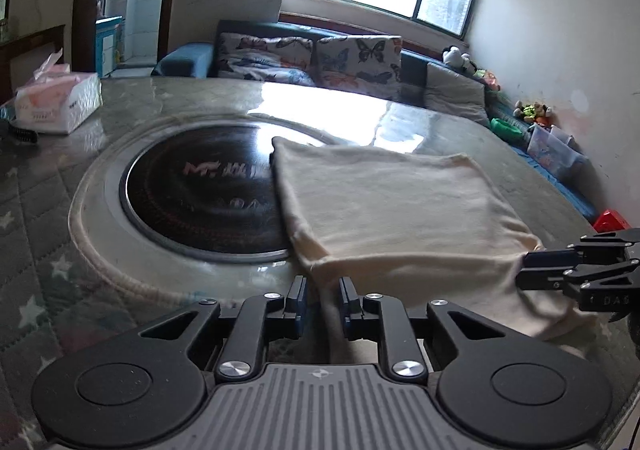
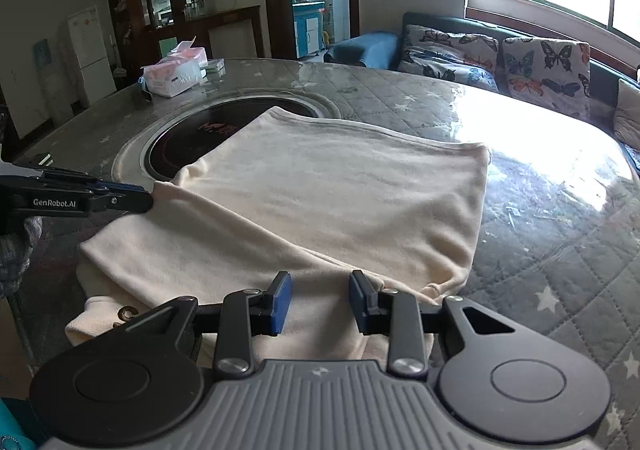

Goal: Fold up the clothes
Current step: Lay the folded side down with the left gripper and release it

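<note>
I noted a tissue box (image 2: 172, 77) on the quilted table cover (image 2: 540, 250), a round black cooktop (image 1: 200, 189), butterfly cushions (image 2: 544, 65) and a fridge (image 2: 90, 49).

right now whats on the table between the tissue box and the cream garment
Only the black round cooktop set into the table; the cream garment overlaps its edge, the tissue box beyond. Right wrist view.

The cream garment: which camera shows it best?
The right wrist view: the cream garment fills the middle, all edges visible, including the lower layer. The left wrist view shows it off to the right, partly blurred, its near edge behind the left gripper.
</note>
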Available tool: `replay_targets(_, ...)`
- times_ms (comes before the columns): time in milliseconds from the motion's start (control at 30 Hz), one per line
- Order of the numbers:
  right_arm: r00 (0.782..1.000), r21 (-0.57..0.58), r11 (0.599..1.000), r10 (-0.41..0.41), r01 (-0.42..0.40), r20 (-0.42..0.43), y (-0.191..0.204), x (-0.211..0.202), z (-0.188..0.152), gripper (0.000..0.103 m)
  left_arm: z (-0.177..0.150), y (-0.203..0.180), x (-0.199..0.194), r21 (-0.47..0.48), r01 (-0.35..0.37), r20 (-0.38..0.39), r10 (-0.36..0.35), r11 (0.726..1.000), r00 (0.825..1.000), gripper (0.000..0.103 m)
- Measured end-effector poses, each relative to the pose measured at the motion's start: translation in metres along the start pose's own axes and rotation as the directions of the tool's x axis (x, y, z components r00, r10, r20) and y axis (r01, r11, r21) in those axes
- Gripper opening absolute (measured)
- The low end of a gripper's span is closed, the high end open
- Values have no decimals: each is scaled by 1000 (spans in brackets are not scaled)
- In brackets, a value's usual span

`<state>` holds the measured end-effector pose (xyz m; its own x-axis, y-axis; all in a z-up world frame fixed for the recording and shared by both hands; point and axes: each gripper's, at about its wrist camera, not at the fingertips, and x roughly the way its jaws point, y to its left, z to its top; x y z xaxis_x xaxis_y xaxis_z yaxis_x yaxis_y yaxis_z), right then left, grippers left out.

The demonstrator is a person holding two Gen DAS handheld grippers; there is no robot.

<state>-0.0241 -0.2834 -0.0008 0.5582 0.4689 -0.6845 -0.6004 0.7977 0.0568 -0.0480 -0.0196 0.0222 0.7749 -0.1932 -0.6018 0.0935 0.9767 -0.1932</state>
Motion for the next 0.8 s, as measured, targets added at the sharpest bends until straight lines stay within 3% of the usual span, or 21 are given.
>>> replay_targets(167, 1000, -25, 1000, -11, 11, 14, 3, -9, 4, 31, 11, -19, 1, 66, 42, 40, -45, 997, 998, 19)
replay_targets(333, 1000, -57, 998, -23, 23, -1, 8, -11, 0, 32, 6, -23, 16, 100, 25, 8, -26, 995, 1000, 19)
replay_targets(600, 999, -151, 988, -24, 17, -44, 22, -25, -21, 32, -8, -24, -2, 149, 18, 12, -20, 989, 1000, 19)
replay_targets(800, 999, -176, 984, -39, 31, -38, 26, -34, -28, 33, -25, -43, -26, 289, 79, 3, -83, 954, 997, 19)
